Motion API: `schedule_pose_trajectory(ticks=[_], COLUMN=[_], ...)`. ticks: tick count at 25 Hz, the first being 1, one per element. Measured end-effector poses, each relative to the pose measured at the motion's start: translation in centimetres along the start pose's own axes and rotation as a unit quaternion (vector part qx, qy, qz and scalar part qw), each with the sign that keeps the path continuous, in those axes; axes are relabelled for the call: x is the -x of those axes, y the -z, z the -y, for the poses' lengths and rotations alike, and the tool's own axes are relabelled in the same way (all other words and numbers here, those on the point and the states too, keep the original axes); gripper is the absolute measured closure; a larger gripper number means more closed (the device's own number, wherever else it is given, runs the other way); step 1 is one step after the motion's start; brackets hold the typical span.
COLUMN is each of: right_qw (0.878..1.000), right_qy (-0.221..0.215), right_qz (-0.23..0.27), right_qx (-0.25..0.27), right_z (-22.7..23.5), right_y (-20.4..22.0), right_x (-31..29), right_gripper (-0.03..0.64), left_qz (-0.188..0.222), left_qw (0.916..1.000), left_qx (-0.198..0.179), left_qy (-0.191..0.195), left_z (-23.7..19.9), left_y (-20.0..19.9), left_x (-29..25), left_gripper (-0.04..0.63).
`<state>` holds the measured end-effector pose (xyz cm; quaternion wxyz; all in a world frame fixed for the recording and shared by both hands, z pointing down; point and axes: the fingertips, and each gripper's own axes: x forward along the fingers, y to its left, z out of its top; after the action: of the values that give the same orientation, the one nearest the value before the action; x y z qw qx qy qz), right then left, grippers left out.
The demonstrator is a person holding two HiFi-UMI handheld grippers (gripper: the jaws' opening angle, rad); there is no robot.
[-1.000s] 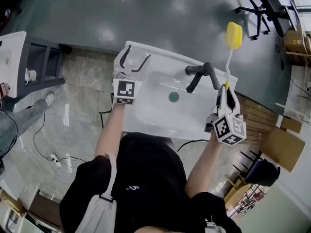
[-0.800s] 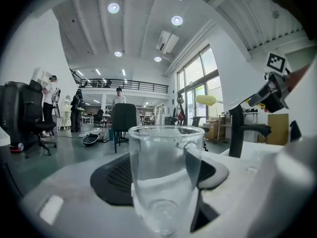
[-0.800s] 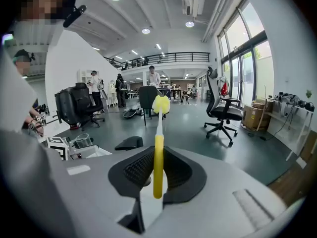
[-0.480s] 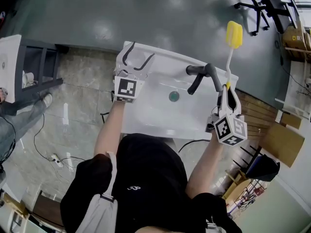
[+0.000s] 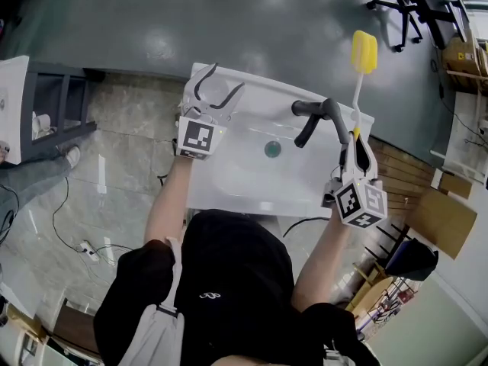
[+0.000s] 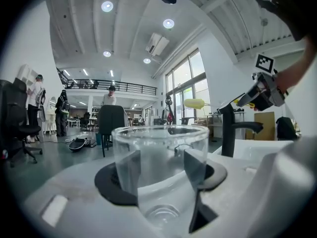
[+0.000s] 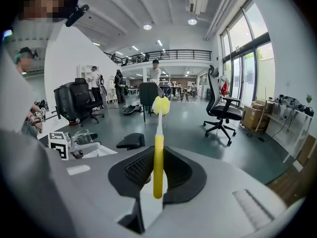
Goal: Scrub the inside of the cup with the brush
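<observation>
The room is bright and evenly lit by round ceiling lamps (image 6: 107, 6) and tall windows (image 6: 190, 86), so shadows are faint. In the head view the glossy floor (image 5: 252, 21) carries soft glare spots, and the white sink (image 5: 229, 185) is close to washed out. Both gripper views are fisheye, with straight lines bowing towards the rim and the corners falling off to black. The cup (image 6: 161, 167), close to the lens, looks soft and glinting against a sharper background. The near end of the brush (image 7: 158, 165) is slightly blurred.
</observation>
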<state>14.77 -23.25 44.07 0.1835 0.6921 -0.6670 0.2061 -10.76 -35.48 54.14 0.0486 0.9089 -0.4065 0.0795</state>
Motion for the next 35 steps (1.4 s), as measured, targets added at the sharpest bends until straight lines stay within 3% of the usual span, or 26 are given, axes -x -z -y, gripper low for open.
schedule_pose_trajectory(ticks=[4, 7, 15, 25, 35], right_qw=[1.000, 1.000, 0.999, 0.995, 0.982], right_qy=[-0.004, -0.007, -0.032, -0.086, -0.167], right_qz=[-0.002, 0.000, 0.012, 0.058, 0.080], right_qx=[0.002, 0.004, 0.001, 0.008, 0.039], right_z=[-0.3, -0.2, -0.4, -0.1, 1.5], right_y=[0.1, 0.1, -0.4, -2.1, -0.9], right_x=[-0.1, 0.1, 1.0, 4.4, 10.0], right_gripper=[0.563, 0.563, 0.563, 0.563, 0.563], left_qz=[-0.012, -0.028, -0.076, -0.115, -0.139], left_qw=[0.9998, 0.9977, 0.9919, 0.9732, 0.9534], left_qx=[-0.016, -0.061, -0.102, -0.199, -0.265], left_qy=[0.004, 0.009, 0.008, -0.007, -0.034], left_z=[-0.1, -0.1, 0.8, 3.1, 7.7], left_y=[0.1, 0.0, 0.9, -2.3, -5.6], left_x=[-0.3, -0.6, 0.5, 3.4, 6.1], left_gripper=[0.314, 0.327, 0.327, 0.327, 0.327])
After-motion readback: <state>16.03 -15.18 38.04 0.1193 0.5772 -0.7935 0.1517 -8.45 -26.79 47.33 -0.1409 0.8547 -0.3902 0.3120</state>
